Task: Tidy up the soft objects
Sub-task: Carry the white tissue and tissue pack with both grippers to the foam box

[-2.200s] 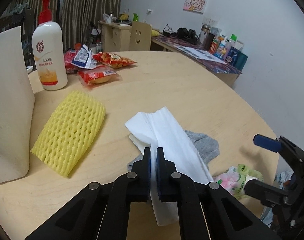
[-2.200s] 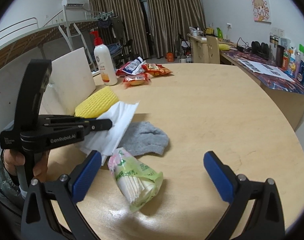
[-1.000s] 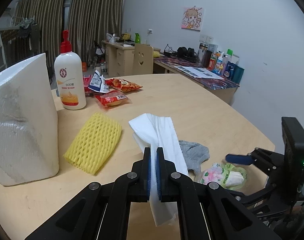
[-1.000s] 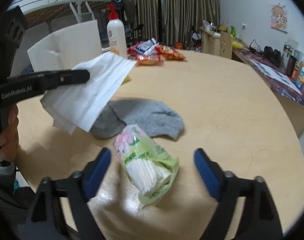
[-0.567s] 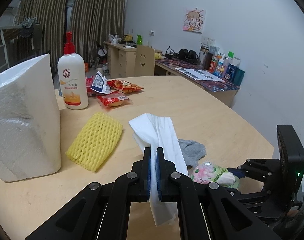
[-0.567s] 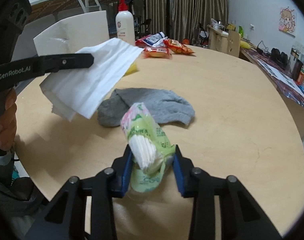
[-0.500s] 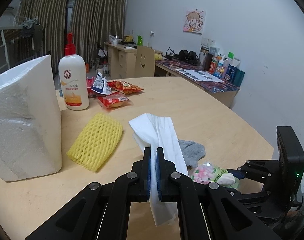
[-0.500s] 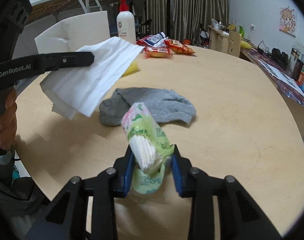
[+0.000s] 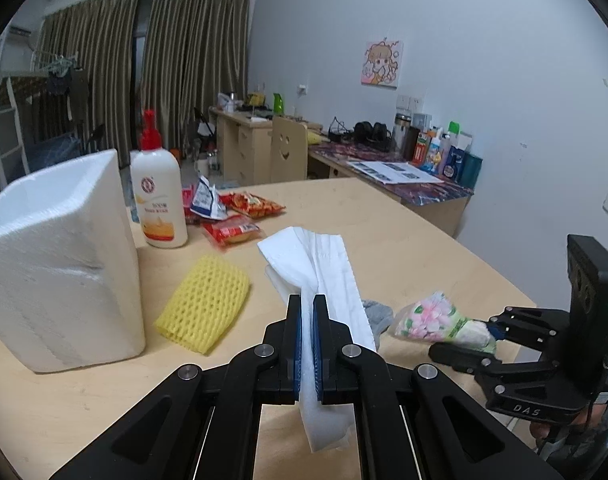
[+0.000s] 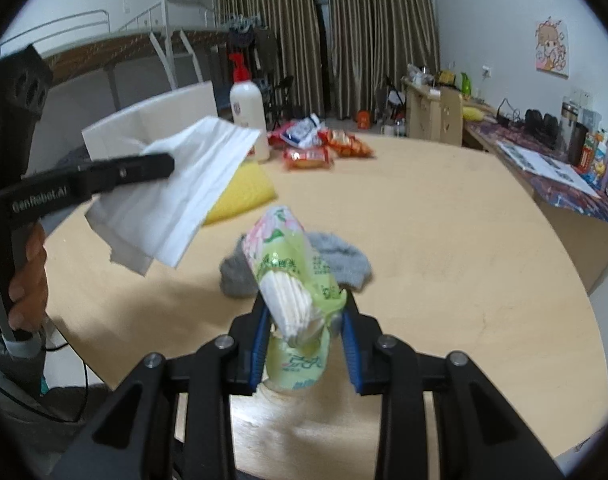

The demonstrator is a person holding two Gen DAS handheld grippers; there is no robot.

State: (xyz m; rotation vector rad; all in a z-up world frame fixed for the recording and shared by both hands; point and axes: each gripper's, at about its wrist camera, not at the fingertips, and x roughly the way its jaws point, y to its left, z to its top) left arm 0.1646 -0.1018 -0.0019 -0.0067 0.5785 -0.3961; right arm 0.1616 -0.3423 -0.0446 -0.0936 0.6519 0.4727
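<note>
Tissue pack [image 10: 290, 276], green and pink wrapper, sits pinched between my right gripper [image 10: 304, 330] pads; it is clear of the table [image 10: 444, 240], tilted with its floral end pointing away from me. In the left wrist view the same pack [image 9: 440, 320] shows out to the right, held in those jaws.

White paper towel [image 9: 324, 280] is clamped in my left gripper [image 9: 307, 344], jaws fully closed on it. One end hangs below the pads; the rest drapes forward over the fingers. From the right wrist view the sheet [image 10: 176, 196] hangs in the air above the table's left part.

Grey sock [image 10: 344, 264] lies flat on the wood, just behind the pack, partly hidden by it.

Yellow foam net [image 9: 204, 304] lies on the table beside a white foam box [image 9: 60, 264]. Behind them stands a lotion pump bottle [image 9: 158, 196], with snack packets [image 9: 240, 216] scattered next to it.

A hand [image 10: 26, 280] grips the left gripper's handle at the frame's left edge.
</note>
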